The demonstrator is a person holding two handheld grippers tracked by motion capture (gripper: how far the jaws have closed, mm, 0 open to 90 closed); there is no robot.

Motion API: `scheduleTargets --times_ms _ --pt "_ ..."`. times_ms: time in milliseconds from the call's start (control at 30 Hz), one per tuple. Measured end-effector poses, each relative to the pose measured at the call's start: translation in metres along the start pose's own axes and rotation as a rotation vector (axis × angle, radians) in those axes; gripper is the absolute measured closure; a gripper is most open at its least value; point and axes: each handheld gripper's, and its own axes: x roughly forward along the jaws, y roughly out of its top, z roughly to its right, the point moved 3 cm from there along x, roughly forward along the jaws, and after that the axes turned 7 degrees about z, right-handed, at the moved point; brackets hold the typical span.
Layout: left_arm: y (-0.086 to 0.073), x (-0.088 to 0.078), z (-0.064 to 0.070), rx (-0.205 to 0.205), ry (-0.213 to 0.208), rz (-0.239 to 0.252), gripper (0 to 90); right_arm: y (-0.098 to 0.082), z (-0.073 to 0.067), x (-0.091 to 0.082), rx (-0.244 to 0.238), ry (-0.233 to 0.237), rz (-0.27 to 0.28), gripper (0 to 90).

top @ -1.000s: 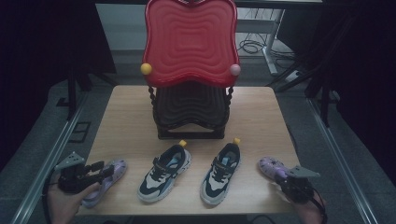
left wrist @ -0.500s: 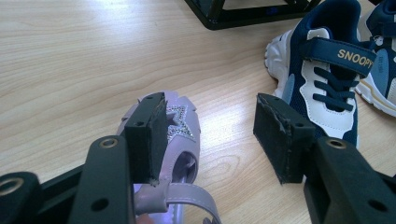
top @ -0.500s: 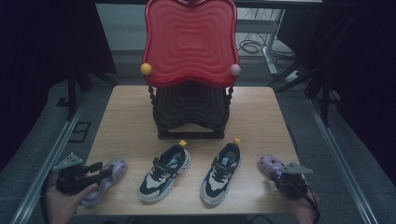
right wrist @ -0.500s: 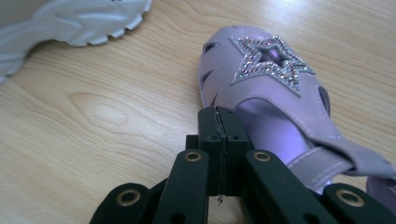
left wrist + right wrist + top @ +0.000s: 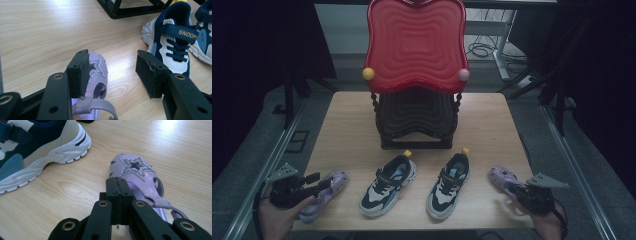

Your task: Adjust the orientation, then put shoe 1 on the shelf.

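Observation:
Two purple star sandals lie at the table's front corners, with two navy-and-white sneakers between them. My left gripper (image 5: 314, 180) is at the left sandal (image 5: 331, 186). It is open, its left pad resting against the side of that sandal (image 5: 98, 72) and nothing pressed between the pads. My right gripper (image 5: 513, 190) sits at the near side of the right sandal (image 5: 501, 176). Its jaws are shut, pads together, just left of this sandal's (image 5: 136, 168) strap end. I see nothing between the pads.
A black shoe rack (image 5: 417, 117) with a tall red wavy panel (image 5: 416, 45) stands mid-table on the wooden top (image 5: 347, 130). The left sneaker (image 5: 387, 185) and the right sneaker (image 5: 448, 186) point toward it. One sneaker (image 5: 172, 42) lies close to my left gripper's right jaw.
My right gripper has risen slightly beside the right sandal. The left gripper and the shoes have stayed put.

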Motion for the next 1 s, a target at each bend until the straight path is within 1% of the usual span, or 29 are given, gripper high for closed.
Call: scheduleTargets --times_ms 67,133,267,433,567,667,800,900,1000 --pt "-0.001 -0.002 0.001 0.002 -0.006 0.001 44.3 -0.001 0.002 -0.003 0.011 0.012 0.012 88.7" --pt "-0.001 -0.004 0.002 0.002 -0.007 0.001 44.2 -0.001 0.004 -0.006 0.017 0.026 0.023 84.0" --pt "-0.001 -0.012 0.002 0.008 -0.002 0.002 44.3 -0.001 0.007 -0.013 0.023 0.035 0.037 82.8" --pt "-0.004 -0.024 0.000 0.008 0.008 0.004 44.4 -0.002 0.011 -0.020 0.016 0.041 0.035 79.4" --pt "-0.011 -0.034 -0.005 -0.003 0.021 -0.004 45.2 -0.004 0.013 -0.027 0.012 0.038 0.031 76.0" --pt "-0.018 -0.041 -0.008 -0.005 0.029 -0.021 46.4 -0.005 0.015 -0.030 0.011 0.038 0.031 73.5" --pt "-0.027 -0.043 -0.009 0.001 0.027 -0.049 48.3 -0.006 0.018 -0.033 0.009 0.035 0.027 69.7" --pt "-0.035 -0.040 -0.009 0.003 0.023 -0.078 49.8 -0.007 0.018 -0.035 0.011 0.037 0.026 67.1" --pt "-0.041 -0.032 -0.005 0.026 0.005 -0.125 51.2 -0.008 0.019 -0.036 0.015 0.032 0.026 65.3"
